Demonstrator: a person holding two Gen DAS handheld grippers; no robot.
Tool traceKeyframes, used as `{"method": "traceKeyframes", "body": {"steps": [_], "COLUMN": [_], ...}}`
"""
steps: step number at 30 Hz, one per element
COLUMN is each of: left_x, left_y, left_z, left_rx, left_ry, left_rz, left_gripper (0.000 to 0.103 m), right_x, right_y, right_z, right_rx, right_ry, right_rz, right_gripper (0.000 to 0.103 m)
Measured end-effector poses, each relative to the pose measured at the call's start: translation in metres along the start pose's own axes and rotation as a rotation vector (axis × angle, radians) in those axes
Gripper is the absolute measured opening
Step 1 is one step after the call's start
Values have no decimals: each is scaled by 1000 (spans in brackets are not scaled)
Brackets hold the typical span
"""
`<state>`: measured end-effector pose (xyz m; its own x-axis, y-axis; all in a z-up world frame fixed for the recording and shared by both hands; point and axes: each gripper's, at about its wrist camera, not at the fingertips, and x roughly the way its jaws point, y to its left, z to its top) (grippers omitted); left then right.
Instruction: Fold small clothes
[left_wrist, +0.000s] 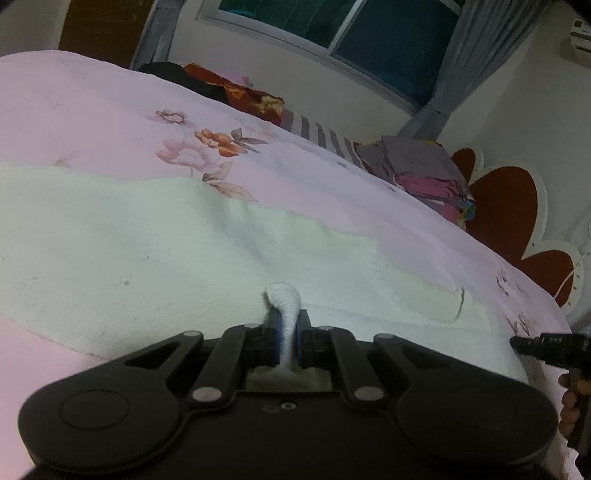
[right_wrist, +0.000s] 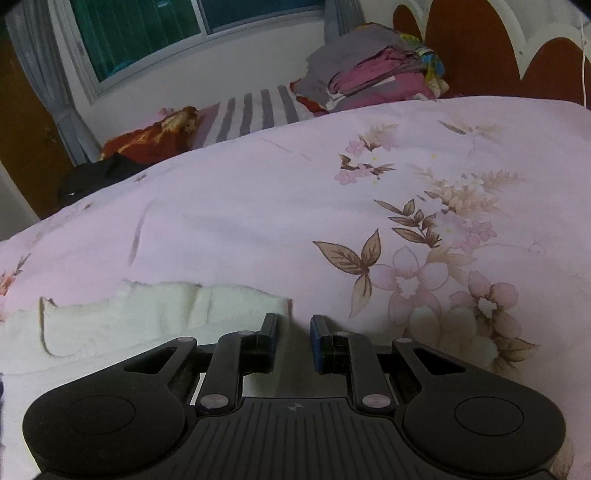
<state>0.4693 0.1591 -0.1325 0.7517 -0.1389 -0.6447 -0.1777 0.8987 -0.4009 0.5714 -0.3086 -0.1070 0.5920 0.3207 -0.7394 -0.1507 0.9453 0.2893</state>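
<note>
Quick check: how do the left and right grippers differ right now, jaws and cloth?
The left gripper is shut, pinching a bunched fold of the white garment; the right gripper is open and holds nothing. The left one sits over the garment, while the right one sits just past the garment's edge, above the floral bedsheet. Both are black with blue finger pads.

Right tool (right_wrist: 293, 341) over the bed (right_wrist: 258, 206)

Its fingers stand apart, empty, just beside the white garment's (right_wrist: 147, 317) edge on the floral sheet.
</note>
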Motion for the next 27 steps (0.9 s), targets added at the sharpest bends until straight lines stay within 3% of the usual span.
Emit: {"method": "traceKeyframes", "body": {"steps": [2,3,6,10,11,14,17,21,23,27], "left_x": [-3,-9,-22,-18,-12,10,22,15,10,8], "left_y": [2,0,-19,-64,-74,-96,-90,-67,-59,-53], "left_z": [3,4,6,4,2,-3,-4,-8,-8,-5], "left_rx": [1,18,124,245,262,297,303,395,388,347], "left_ry": [1,-17,-77,-96,-67,16,55,38,37,39], "left_rz": [13,57,183,109,70,2,34,124,113,98], "left_gripper": [20,25,24,28,34,36,34,35,35,34], "right_x": [-12,-17,-26,-20,-18,-12,-4,7,14,19], "right_y": [0,2,18,57,66,84,78,45,28,24], "right_z": [0,1,-3,-16,-20,-29,-26,-4,7,13], "right_rx": [13,18,-44,-183,-219,-296,-299,-207,-153,-129], "right_ry": [-42,-52,-53,12,27,57,62,26,27,45], "right_rz": [27,48,144,246,264,293,263,111,64,76], "right_gripper": [17,17,17,17,17,17,17,17,17,17]}}
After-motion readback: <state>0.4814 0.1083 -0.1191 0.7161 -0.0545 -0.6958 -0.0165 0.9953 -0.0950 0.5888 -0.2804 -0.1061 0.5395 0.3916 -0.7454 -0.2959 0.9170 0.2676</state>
